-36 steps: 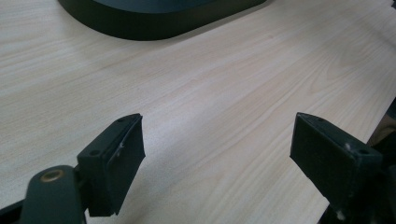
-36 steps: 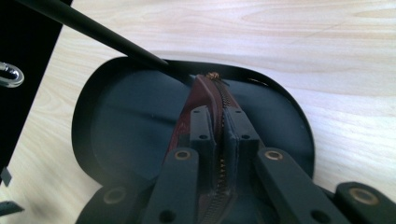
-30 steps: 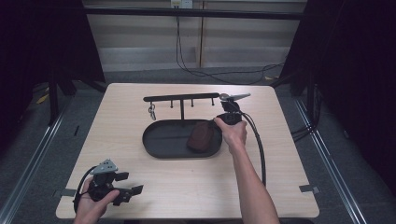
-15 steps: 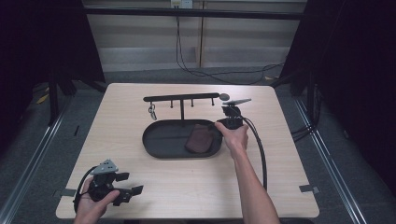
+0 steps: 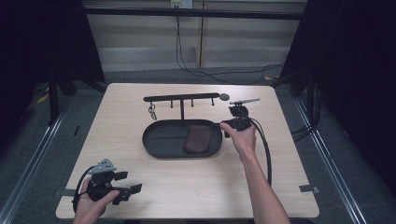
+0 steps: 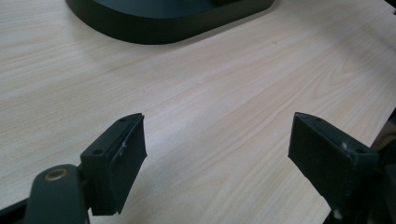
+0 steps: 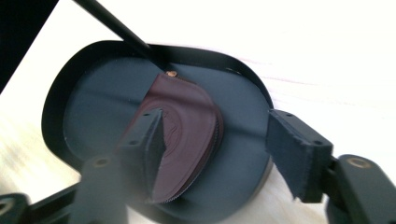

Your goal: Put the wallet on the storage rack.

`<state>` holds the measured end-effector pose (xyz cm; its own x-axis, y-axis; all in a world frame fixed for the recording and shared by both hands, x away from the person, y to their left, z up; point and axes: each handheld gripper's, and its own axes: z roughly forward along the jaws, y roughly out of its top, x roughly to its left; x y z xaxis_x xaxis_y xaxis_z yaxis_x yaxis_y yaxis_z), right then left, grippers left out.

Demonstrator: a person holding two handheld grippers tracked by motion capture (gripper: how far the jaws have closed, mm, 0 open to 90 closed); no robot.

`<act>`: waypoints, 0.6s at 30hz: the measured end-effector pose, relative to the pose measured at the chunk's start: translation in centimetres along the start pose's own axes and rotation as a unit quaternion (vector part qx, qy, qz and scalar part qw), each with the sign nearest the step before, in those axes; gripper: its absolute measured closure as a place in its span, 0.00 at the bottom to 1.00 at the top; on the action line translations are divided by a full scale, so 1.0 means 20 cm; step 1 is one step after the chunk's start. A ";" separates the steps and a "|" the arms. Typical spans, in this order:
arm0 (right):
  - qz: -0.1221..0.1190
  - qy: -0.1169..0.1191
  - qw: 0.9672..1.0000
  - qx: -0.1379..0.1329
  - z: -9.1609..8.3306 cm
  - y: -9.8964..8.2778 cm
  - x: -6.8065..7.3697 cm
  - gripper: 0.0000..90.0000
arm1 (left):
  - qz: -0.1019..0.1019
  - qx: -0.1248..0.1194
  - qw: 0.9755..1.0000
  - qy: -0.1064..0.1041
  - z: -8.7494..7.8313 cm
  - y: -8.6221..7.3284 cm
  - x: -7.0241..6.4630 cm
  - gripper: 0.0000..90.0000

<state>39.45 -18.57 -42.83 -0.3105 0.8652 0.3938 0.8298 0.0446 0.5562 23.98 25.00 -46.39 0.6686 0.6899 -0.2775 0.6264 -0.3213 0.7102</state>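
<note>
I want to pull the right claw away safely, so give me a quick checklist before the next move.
1. Brown pouch lies flat inside the black tray: ok.
2. Right claw has just been opening, its pads off the pouch: ok.
3. Key ring hangs on the rack: ok.
4. Left claw open, nothing between the pads, above bare table: ok.
5. Cable clear of the rack: cannot tell.

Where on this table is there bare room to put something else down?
The wide strip of table between the black tray and the near edge is bare, bordered by the left gripper and the right forearm. The far left corner is bare too. It is crowded mid-table: tray, brown pouch, hook rack and open right gripper.
</note>
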 end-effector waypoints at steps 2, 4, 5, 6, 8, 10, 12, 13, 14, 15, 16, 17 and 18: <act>-0.008 -0.002 1.000 -0.008 -0.03 -0.01 0.01 0.36 | 0.000 0.001 1.000 0.002 0.00 0.00 0.00 0.21; -0.020 -0.005 1.000 -0.010 -0.06 -0.01 0.02 0.29 | -0.001 0.001 1.000 0.003 0.00 0.00 0.01 0.21; -0.021 -0.006 1.000 -0.010 -0.07 -0.01 0.03 0.29 | -0.001 0.001 1.000 0.004 0.00 0.00 0.01 0.21; -0.025 -0.004 1.000 -0.013 -0.08 -0.02 0.03 0.29 | -0.002 0.001 1.000 0.002 0.00 0.00 0.01 0.21; -0.032 -0.004 0.999 -0.014 -0.10 -0.03 0.04 0.24 | -0.006 0.000 1.000 0.001 0.00 0.00 0.01 0.21; -0.035 -0.002 0.999 -0.017 -0.12 -0.04 0.05 0.23 | -0.007 -0.001 1.000 0.004 0.00 0.00 0.01 0.21; -0.040 -0.003 0.999 -0.017 -0.13 -0.06 0.04 0.21 | -0.011 -0.002 1.000 0.002 0.00 0.00 0.02 0.21; -0.039 -0.005 0.999 -0.015 -0.14 -0.07 0.03 0.20 | -0.010 0.000 1.000 0.003 -0.01 0.00 0.02 0.21; -0.034 -0.002 0.999 -0.015 -0.15 -0.08 0.02 0.19 | -0.013 -0.003 1.000 0.004 -0.01 0.00 0.02 0.21; -0.036 -0.002 0.999 -0.014 -0.17 -0.09 0.01 0.18 | -0.015 -0.003 1.000 0.004 -0.01 0.00 0.02 0.21; -0.038 -0.007 0.999 -0.013 -0.18 -0.11 0.00 0.18 | -0.013 -0.001 1.000 0.005 -0.01 0.00 0.02 0.21; -0.036 -0.009 0.999 -0.015 -0.19 -0.11 0.00 0.18 | -0.014 -0.001 1.000 0.005 0.00 0.00 0.02 0.21; -0.037 -0.009 0.999 -0.019 -0.20 -0.13 -0.01 0.18 | -0.015 -0.001 1.000 0.005 0.00 0.00 0.02 0.21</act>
<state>35.48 -20.89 -41.41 -0.3614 0.8688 0.3385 0.7873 0.0898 0.6100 24.30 25.33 -46.45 0.6464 0.7049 -0.2920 0.6446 -0.2998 0.7033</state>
